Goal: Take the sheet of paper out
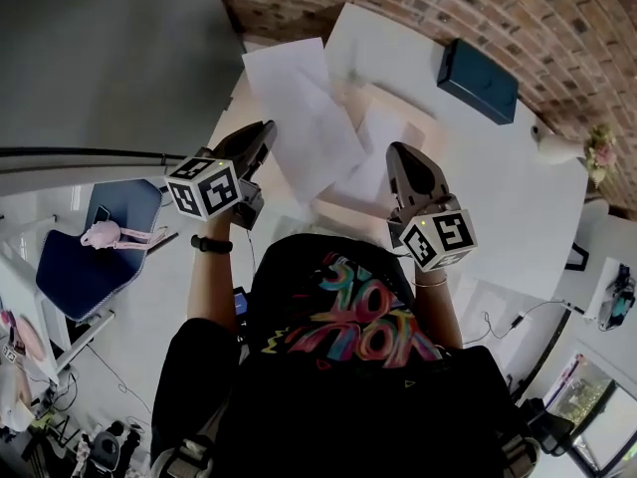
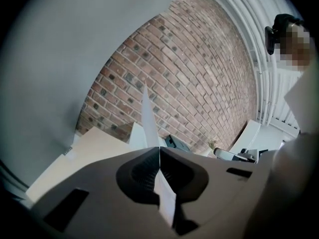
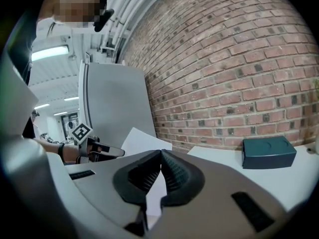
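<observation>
Where nipped at its near edge by the dark left gripper (image 1: 267,129), jaws pressed tight together on it, shows as a thin white sheet of paper (image 1: 299,118), lifted and fanning out above the pale beige tabletop (image 2: 82,152). Pinched likewise in the dark right gripper (image 1: 400,152), jaws closed flat on it: a second pale flat piece (image 1: 376,157), lower and just beside the sheet; cannot tell whether envelope, folder or more paper.

Likely to handle as very light and limp: quick to flop, crease or tear, and apt to slide out from between pads. Best held at an edge or corner, a little inside the margin, firmly yet gently, and drawn along its own plane rather than tugged sideways. No hindrance from the dark teal box (image 1: 480,80), well apart on the white table (image 1: 498,202).
</observation>
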Available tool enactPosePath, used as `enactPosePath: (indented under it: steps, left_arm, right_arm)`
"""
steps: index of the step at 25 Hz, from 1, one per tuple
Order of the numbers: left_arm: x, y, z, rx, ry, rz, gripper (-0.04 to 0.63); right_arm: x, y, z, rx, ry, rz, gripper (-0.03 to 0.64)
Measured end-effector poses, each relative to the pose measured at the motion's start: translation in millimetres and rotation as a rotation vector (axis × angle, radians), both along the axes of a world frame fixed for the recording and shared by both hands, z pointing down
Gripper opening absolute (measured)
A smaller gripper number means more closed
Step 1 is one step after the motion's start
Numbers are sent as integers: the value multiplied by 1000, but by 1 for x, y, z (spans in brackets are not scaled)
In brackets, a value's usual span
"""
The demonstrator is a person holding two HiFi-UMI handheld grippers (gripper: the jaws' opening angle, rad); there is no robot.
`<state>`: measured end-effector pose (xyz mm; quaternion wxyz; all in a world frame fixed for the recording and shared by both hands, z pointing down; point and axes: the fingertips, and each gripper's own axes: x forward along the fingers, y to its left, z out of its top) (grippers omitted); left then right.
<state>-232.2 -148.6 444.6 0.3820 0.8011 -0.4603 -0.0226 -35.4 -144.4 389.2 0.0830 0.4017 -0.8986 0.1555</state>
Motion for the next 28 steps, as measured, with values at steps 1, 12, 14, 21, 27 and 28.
enactPosePath:
  steps: [1,12,14,21,27,28]
  left_arm:
    - [1,0,-7,20,-11,-3,25]
    - [40,3,-81,273,-230,37,25]
    - [54,2,-90,323,-272,56,25]
    - [105,-1,-107,452,-355,118,25]
    - [148,3,-113,560,-440,191,25]
    - [153,4,-113,568,-439,201,25]
  right_arm:
    - [1,0,-2,6,-2,0,18]
    - [28,-1,-37,91,-21,62,18]
    - [39,-1,-42,106,-27,89,18]
    - [80,5,-59,156,-6,196,18]
    - [115,14,-71,195,40,298,18]
    - [120,16,-72,202,43,310,18]
